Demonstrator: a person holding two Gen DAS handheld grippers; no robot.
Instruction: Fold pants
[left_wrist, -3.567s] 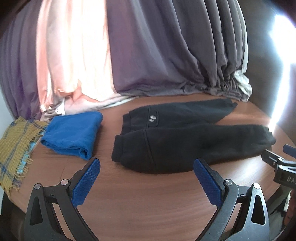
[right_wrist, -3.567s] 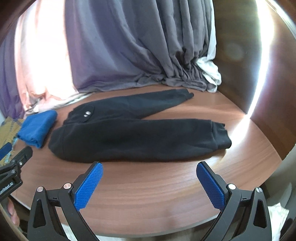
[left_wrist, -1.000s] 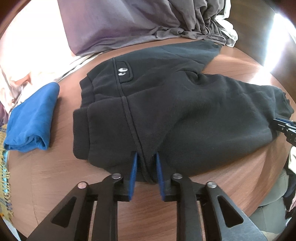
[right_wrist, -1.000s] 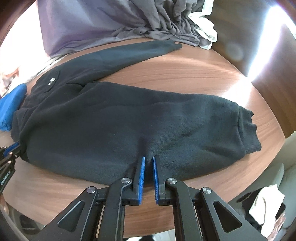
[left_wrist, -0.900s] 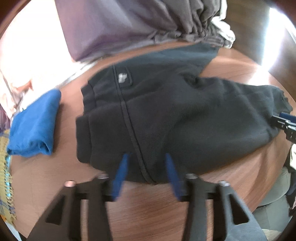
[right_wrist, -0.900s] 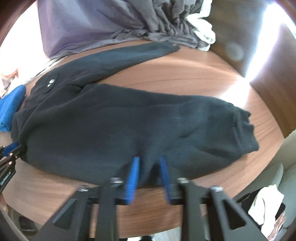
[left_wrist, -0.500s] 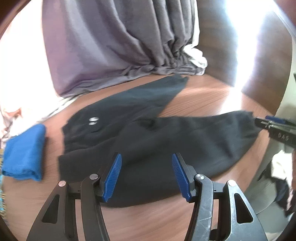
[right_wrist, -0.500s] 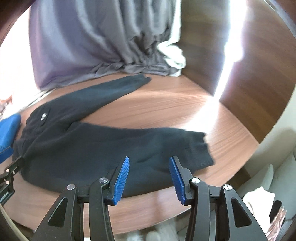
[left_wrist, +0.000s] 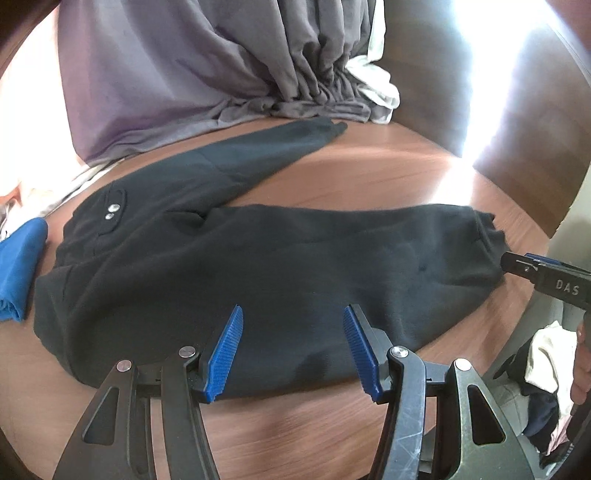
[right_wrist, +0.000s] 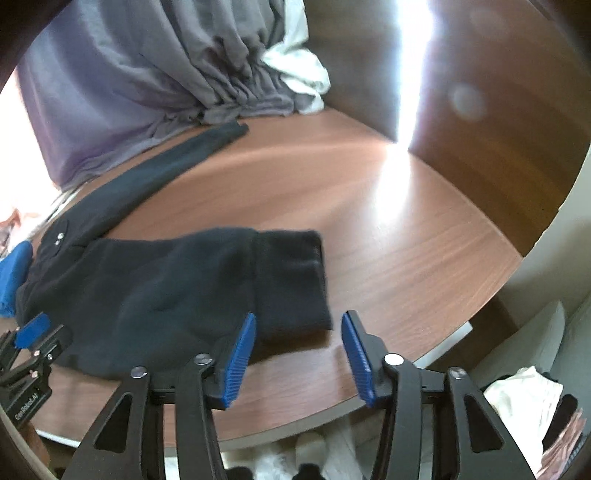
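Black pants lie flat on the round wooden table, waistband at the left, the two legs spread apart toward the right. The near leg's cuff lies just beyond my right gripper. My left gripper is open and empty, above the near edge of the near leg. My right gripper is open and empty, just in front of the cuff; its body shows at the right of the left wrist view. The pants also show in the right wrist view.
A folded blue cloth lies left of the waistband. Grey curtains and a white cloth pile at the table's far edge. The table's near right edge drops off to clothes on the floor.
Both grippers were shut on the near edge of the near leg a second ago; both have opened, let go and drawn back. The right gripper has moved toward the cuff.
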